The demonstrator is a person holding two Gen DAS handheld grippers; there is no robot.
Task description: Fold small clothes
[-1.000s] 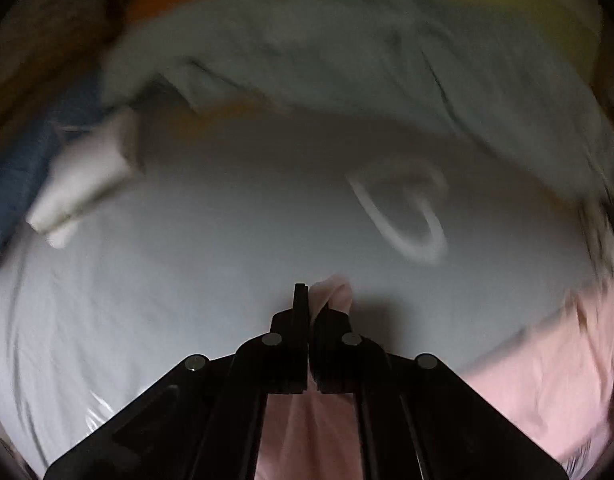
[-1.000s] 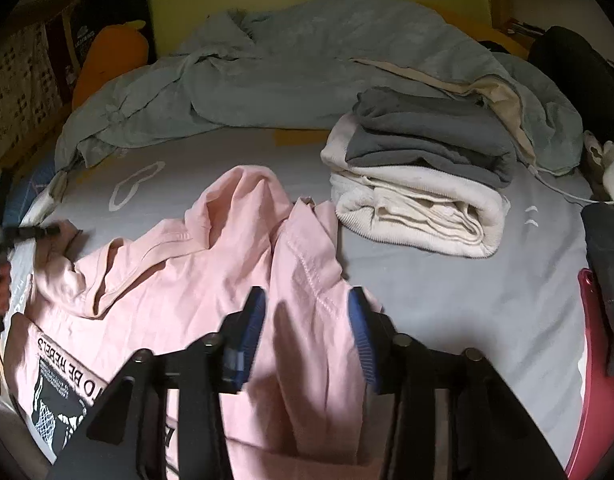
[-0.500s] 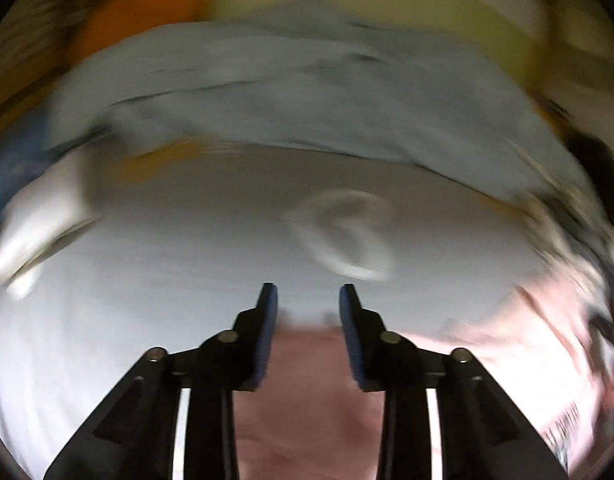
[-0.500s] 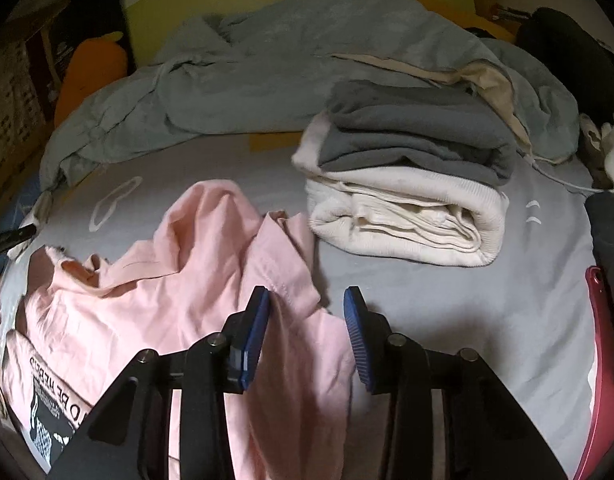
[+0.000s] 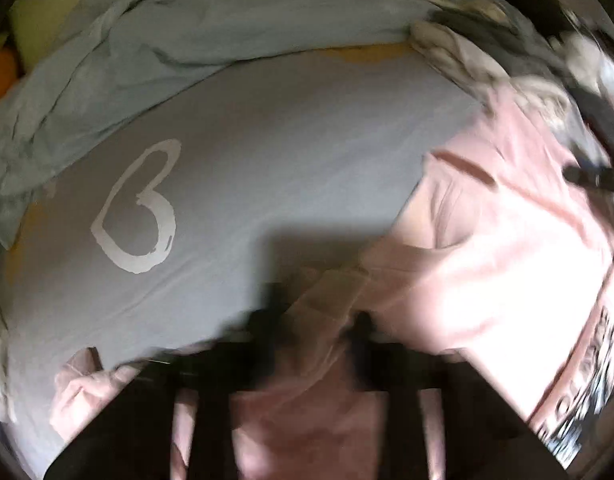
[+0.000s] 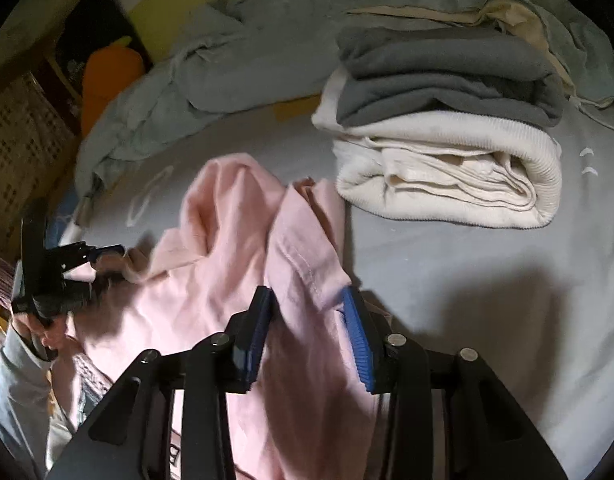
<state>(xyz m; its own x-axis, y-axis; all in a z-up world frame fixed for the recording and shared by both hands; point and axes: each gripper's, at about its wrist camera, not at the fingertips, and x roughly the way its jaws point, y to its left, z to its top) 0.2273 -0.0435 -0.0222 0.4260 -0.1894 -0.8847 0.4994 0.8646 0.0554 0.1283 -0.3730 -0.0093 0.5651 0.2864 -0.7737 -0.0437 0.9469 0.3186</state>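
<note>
Centrally, at 6 to 9 o'clock of the right wrist view: pink garment, crumpled, lying on the grey bed sheet.
- Writing: black printed panel on the pink cloth, at 4 o'clock of the left wrist view; lettering too blurred to read. White heart outline printed on the sheet at 9 o'clock of that view.
- Right gripper: blue pads standing apart, just now closing, a stitched fold of the pink garment running up between them; not seen clamped.
- Left gripper: at 9 o'clock of the right wrist view, gripped by a hand with a grey sleeve. Just now closing, pink cloth bunched between the fingers; cannot tell through the blur whether pinched.
- At 1 o'clock, just beside the pink garment: folded cream knit, with a folded dark grey garment stacked on top.
- At 12 o'clock: rumpled grey-green quilt.
- At 10 o'clock: orange cushion, with a wicker panel beside it.
</note>
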